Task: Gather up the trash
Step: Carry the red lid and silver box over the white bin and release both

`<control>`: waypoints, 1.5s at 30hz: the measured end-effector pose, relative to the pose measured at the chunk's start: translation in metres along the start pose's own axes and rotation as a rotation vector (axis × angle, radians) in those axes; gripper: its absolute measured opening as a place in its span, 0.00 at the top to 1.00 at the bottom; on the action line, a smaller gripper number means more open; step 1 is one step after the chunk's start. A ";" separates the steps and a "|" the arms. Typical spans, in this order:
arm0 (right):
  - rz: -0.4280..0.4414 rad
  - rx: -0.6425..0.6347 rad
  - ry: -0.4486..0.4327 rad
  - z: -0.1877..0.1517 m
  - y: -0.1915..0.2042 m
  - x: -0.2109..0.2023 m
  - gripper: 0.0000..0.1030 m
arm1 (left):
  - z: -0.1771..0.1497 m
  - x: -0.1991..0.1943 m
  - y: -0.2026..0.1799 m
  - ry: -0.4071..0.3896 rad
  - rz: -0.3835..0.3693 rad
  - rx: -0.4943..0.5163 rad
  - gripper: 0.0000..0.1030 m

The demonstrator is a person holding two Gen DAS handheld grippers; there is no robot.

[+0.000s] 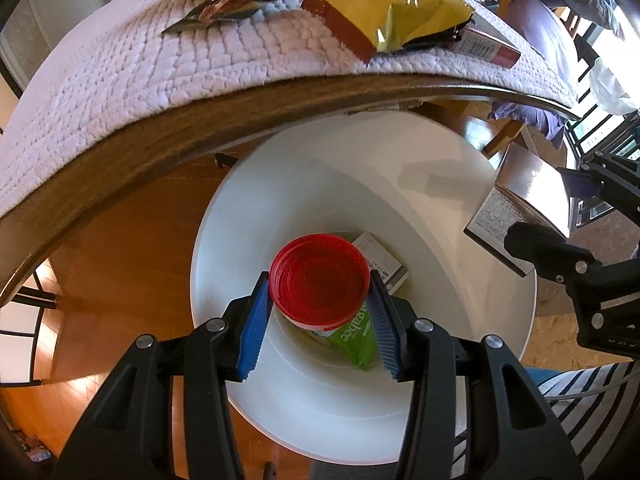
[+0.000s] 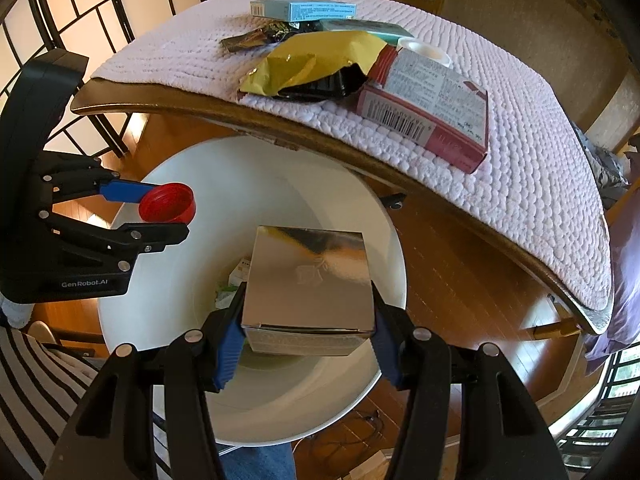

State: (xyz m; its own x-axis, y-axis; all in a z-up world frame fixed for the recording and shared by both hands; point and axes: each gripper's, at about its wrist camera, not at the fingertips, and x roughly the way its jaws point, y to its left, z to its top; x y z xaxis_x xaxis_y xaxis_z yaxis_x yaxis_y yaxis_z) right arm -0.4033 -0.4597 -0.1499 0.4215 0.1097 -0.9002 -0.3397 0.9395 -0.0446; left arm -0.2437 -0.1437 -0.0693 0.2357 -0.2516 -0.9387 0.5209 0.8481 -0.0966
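My left gripper (image 1: pixel 320 292) is shut on a red plastic lid (image 1: pixel 319 280) and holds it over the open white trash bin (image 1: pixel 440 184). It also shows in the right wrist view (image 2: pixel 160 210) with the lid (image 2: pixel 167 203). My right gripper (image 2: pixel 308 320) is shut on a shiny silver box (image 2: pixel 308 280) above the same bin (image 2: pixel 248 168). In the bin lie a green wrapper (image 1: pixel 358 340) and a white carton (image 1: pixel 380 256). On the table mat remain a yellow bag (image 2: pixel 316 64), a pink box (image 2: pixel 432 108), a dark wrapper (image 2: pixel 256 38) and light blue boxes (image 2: pixel 304 10).
The wooden table (image 2: pixel 460 216) with a pale quilted mat (image 1: pixel 132 80) overhangs the bin's far side. Wooden floor (image 1: pixel 128 248) surrounds the bin. A striped rug (image 2: pixel 36 380) lies near left. A folding screen (image 2: pixel 80 8) stands at far left.
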 end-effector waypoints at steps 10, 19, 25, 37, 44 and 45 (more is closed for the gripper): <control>-0.002 0.007 0.016 -0.002 0.001 0.010 0.47 | 0.001 0.010 -0.004 0.019 0.005 -0.001 0.52; -0.005 0.008 0.029 -0.002 0.005 0.019 0.47 | 0.006 0.022 -0.013 0.035 0.011 0.000 0.52; -0.007 0.011 0.036 -0.004 0.008 0.022 0.47 | 0.007 0.028 -0.016 0.040 0.013 -0.002 0.52; -0.007 0.028 0.042 -0.003 0.008 0.024 0.47 | 0.009 0.032 -0.018 0.043 0.019 0.014 0.49; -0.008 0.048 0.040 -0.003 0.006 0.024 0.36 | 0.013 0.031 -0.018 0.034 0.018 0.018 0.39; -0.009 0.049 0.040 -0.003 0.005 0.024 0.36 | 0.014 0.032 -0.018 0.034 0.019 0.016 0.39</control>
State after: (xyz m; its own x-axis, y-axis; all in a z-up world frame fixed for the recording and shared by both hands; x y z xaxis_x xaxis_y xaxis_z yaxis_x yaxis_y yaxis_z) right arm -0.3973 -0.4536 -0.1729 0.3900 0.0893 -0.9165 -0.2939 0.9553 -0.0320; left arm -0.2340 -0.1735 -0.0927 0.2183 -0.2192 -0.9509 0.5295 0.8451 -0.0733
